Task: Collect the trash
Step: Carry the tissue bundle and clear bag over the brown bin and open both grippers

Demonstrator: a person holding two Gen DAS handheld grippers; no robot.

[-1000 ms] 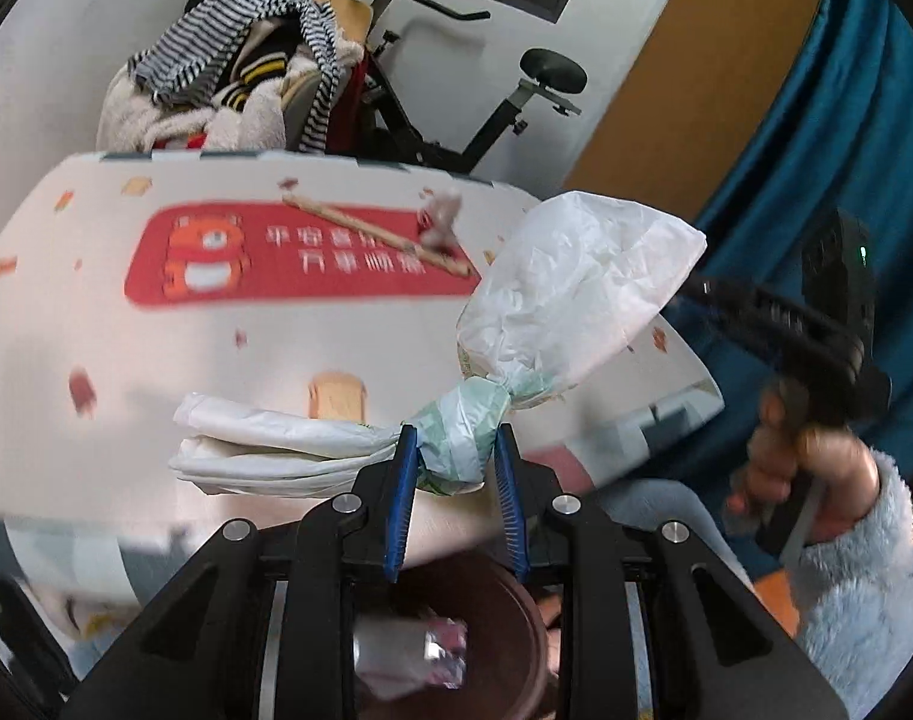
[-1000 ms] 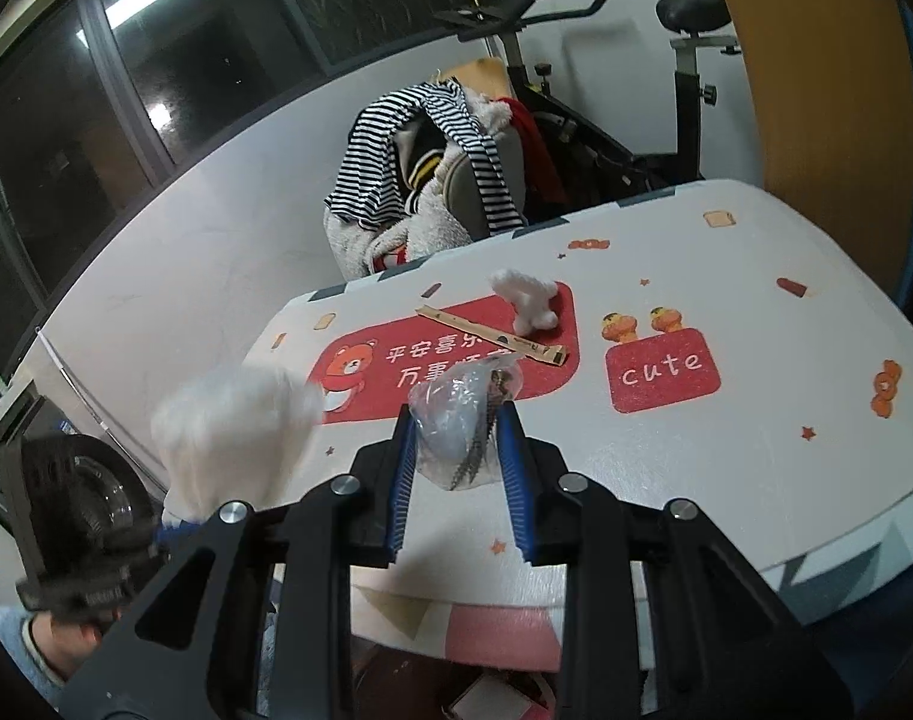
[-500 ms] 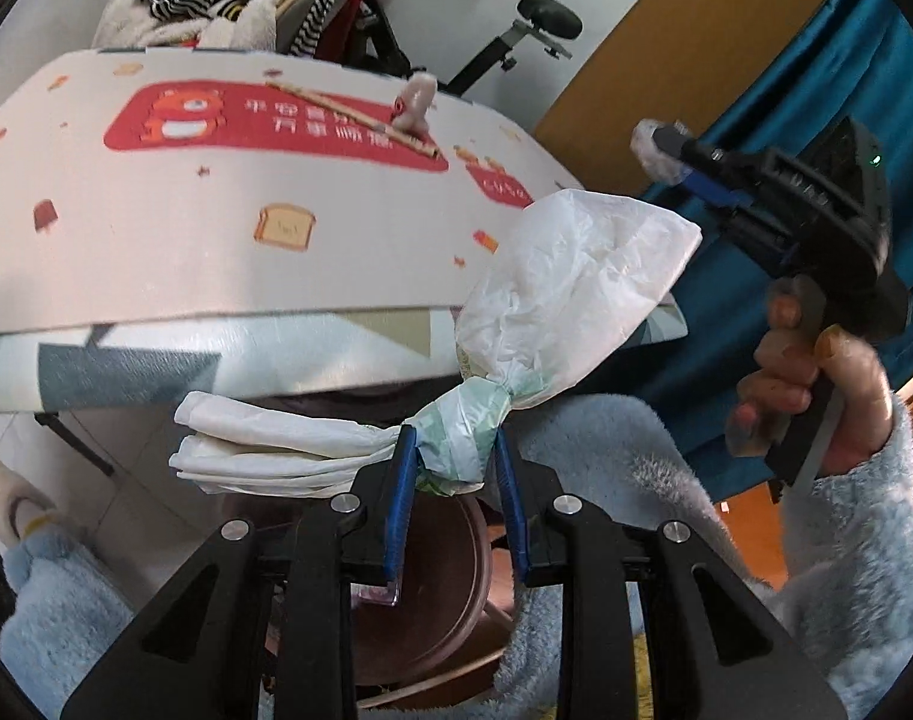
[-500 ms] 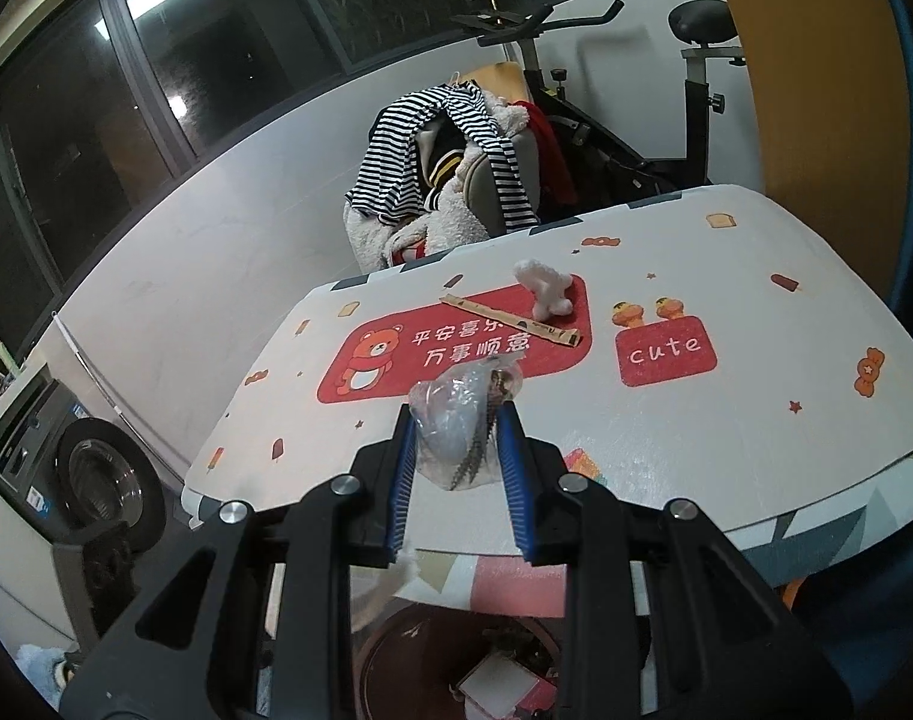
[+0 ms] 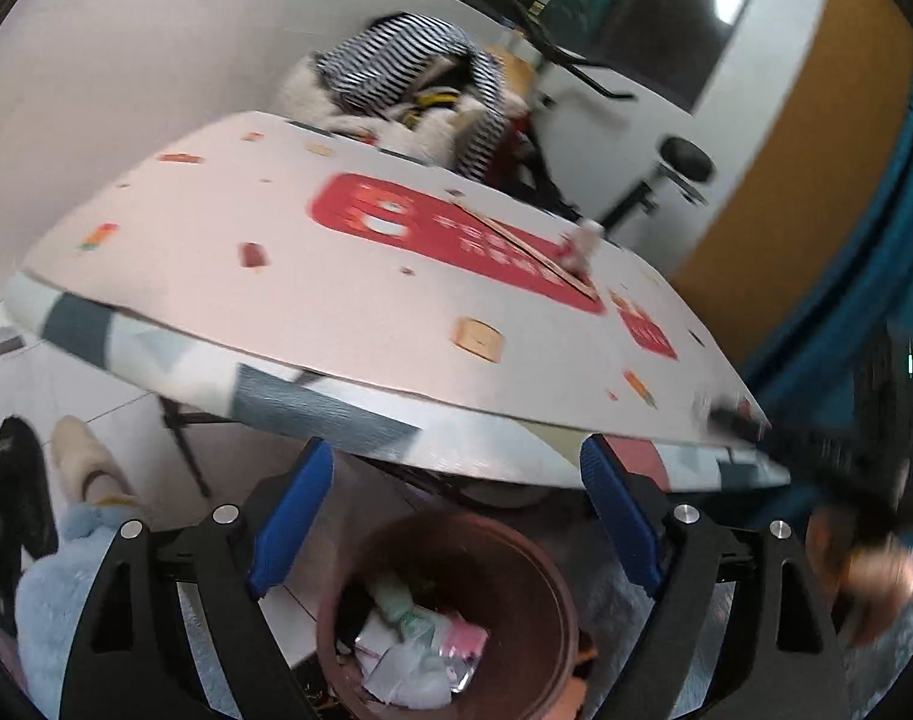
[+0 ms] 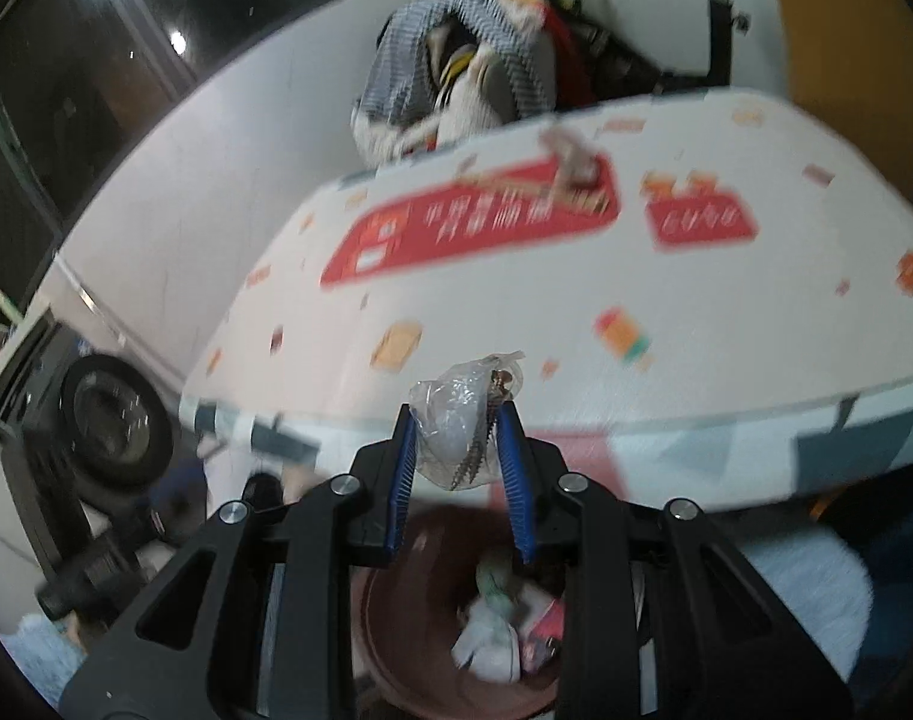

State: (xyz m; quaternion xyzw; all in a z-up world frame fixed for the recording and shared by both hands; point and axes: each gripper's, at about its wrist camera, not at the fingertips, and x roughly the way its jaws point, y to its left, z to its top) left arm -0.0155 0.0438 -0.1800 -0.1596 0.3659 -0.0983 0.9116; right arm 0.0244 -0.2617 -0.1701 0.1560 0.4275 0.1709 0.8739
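A brown round trash bin stands on the floor under the table edge, holding white and green bags and pink wrappers. My left gripper hangs just above it, its jaws opening wide with nothing between them. In the right wrist view my right gripper is shut on a small clear plastic bag with dark scraps inside, above the same bin. On the table lie a chopstick sleeve and a crumpled tissue.
The table with a white cartoon-print cloth overhangs the bin. Behind it stand a chair piled with striped clothes and an exercise bike. The person's fluffy blue sleeve and slipper are at the left; a washing machine stands at the left.
My left gripper has opened and the white tied bag it held is gone from its jaws. Both grippers have come down over the bin. The right still holds the clear bag.
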